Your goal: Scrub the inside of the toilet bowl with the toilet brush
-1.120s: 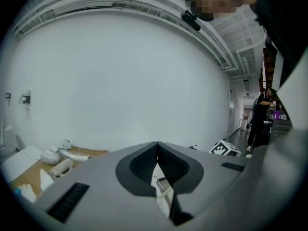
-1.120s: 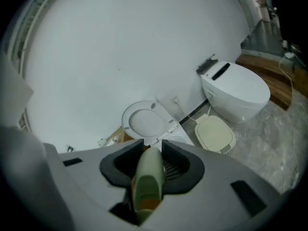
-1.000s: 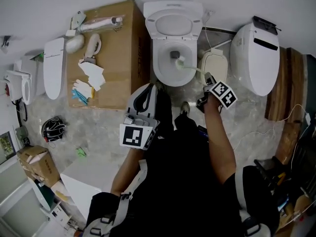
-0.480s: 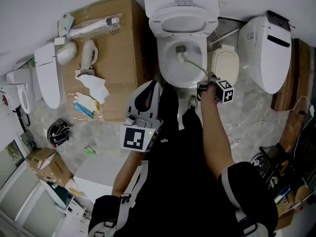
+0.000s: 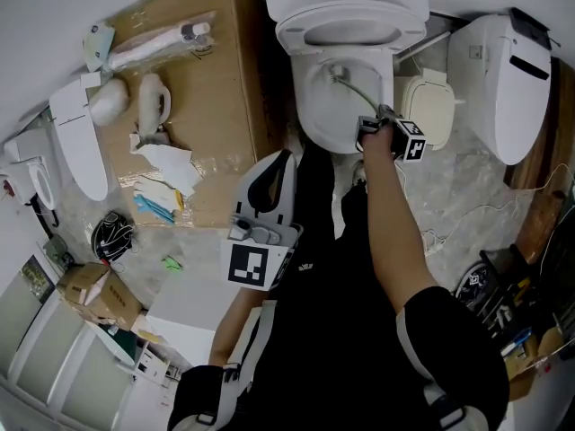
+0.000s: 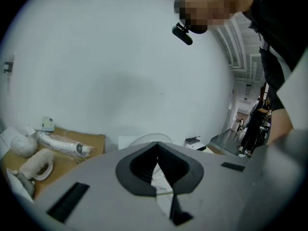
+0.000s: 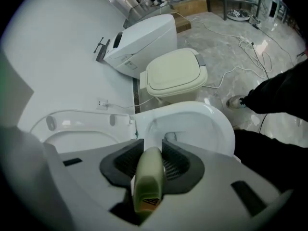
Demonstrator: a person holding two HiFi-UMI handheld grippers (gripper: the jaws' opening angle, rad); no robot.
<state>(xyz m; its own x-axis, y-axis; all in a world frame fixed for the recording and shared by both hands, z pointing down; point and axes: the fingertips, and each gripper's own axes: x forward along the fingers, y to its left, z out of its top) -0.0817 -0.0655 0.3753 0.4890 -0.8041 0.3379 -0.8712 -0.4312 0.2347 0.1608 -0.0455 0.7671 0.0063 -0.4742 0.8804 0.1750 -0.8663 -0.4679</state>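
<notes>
The white toilet bowl (image 5: 314, 119) stands at the top middle of the head view with its seat and lid (image 5: 346, 27) raised. My right gripper (image 5: 371, 126) hangs over the bowl's front right rim, shut on the pale green brush handle (image 7: 148, 177). The thin shaft (image 5: 358, 92) slants down into the bowl, and the brush head (image 5: 337, 72) sits near the bowl's back wall. In the right gripper view the bowl (image 7: 211, 124) lies just past the gripper (image 7: 150, 155). My left gripper (image 5: 274, 160) is held back by the person's body, shut and empty (image 6: 157, 150).
A cardboard box (image 5: 216, 79) with wrapped parts and gloves stands left of the toilet. A cream toilet lid (image 5: 429, 106) and a second white toilet (image 5: 508, 79) stand to the right. Cables (image 5: 467, 223) trail over the marble floor. A separate seat (image 5: 76, 142) lies far left.
My right gripper has moved in over the bowl's front rim. The brush head has slid from the bowl's middle toward its back wall. The left gripper stayed put.
</notes>
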